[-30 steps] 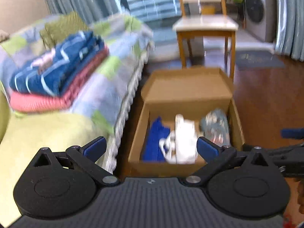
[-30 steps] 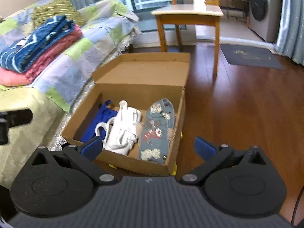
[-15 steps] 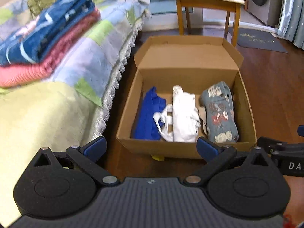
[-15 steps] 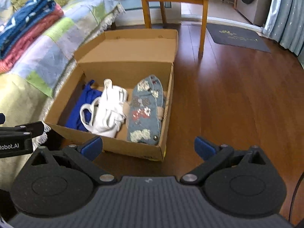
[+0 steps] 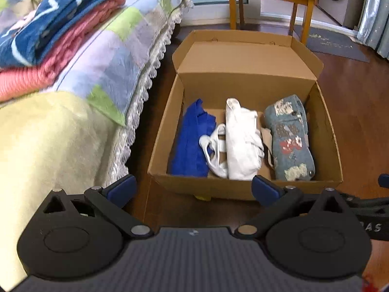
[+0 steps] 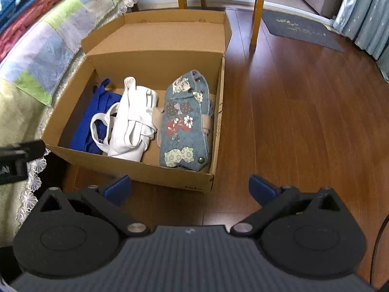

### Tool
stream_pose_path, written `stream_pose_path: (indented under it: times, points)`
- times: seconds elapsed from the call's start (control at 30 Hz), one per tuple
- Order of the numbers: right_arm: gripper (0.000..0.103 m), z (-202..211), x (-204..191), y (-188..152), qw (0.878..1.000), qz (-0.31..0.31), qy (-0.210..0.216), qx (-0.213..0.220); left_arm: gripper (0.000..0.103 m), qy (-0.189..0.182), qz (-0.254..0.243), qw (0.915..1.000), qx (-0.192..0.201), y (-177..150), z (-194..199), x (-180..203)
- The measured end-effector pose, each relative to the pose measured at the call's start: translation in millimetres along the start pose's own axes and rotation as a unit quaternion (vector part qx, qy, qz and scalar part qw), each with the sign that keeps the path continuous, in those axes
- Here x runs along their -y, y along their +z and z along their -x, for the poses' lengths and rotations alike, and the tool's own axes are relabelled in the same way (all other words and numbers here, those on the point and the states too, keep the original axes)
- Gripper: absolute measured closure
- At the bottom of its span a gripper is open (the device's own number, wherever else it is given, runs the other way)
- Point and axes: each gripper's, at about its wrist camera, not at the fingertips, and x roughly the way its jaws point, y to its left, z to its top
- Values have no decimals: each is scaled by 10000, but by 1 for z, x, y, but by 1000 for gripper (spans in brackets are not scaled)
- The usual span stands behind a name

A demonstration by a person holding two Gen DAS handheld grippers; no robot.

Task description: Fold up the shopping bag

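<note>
Wooden floor [image 6: 304, 121], boxed bags [image 6: 136, 121], spread claws [image 6: 189, 187].

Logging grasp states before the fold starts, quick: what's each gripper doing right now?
Left gripper: open, holding nothing, short of the cardboard box.
Right gripper: open, holding nothing.

Dark wooden floor [image 6: 304, 121], a wooden chair [image 5: 269, 2] near a grey doormat [image 6: 301, 30], a patchwork-covered sofa [image 5: 104, 56] carrying folded blankets [image 5: 53, 31], and pale curtains [image 6: 364, 19].
</note>
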Motion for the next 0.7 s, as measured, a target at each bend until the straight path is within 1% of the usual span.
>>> stream_pose_path:
  times: [0.2,0.27,0.33,0.4,0.6,0.7]
  points:
    - [1,-9,-6,-2,9999,-38,-56,-151,1,-77,-43,10000,-23,7,-19,-10]
    - [1,-12,-8,-4,9998,-49,-67,-203,2,-157,84,9998,-131,6,-27,-15]
    - [1,-15,-11,-5,9996,-60,-77,-256,2,-219,223,9990,-332,3,-34,-19]
    - [1,-17,-13,-6,9995,-71,-87,-308,2,-263,178,9986,-422,-1,-37,-18]
    - [1,-25,-19,-10,9988,-104,-118,-466,2,-289,-66,9984,-491,-9,-39,-10]
    - [1,-30,-22,-9,9985,-104,-103,-535,2,-324,-77,9982,-497,-11,-37,-8]
